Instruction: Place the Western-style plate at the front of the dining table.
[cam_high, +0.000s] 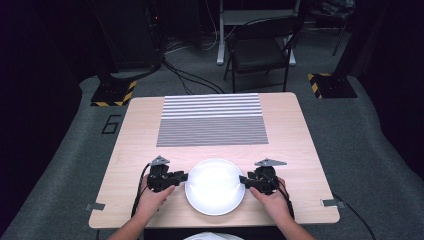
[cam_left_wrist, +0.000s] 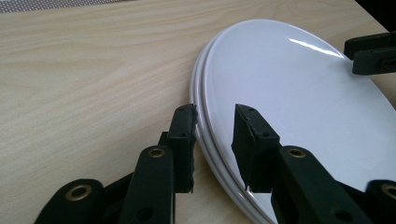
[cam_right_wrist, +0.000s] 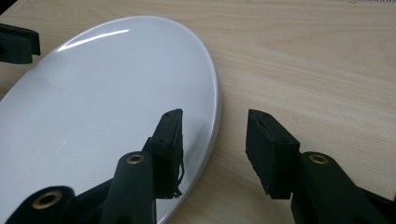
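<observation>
Left tongs (cam_left_wrist: 212, 140) and right tongs (cam_right_wrist: 215, 149), both agape, straddle opposite rims of the white plate (cam_high: 215, 186) (stacked, apparently); uneven closing could slide it across the worktop (cam_high: 140, 130).

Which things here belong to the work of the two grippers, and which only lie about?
In the job:
white plate
left gripper, jaws open astride its rim
right gripper, jaws open astride its rim

Lying about:
striped mat
folding chair
</observation>
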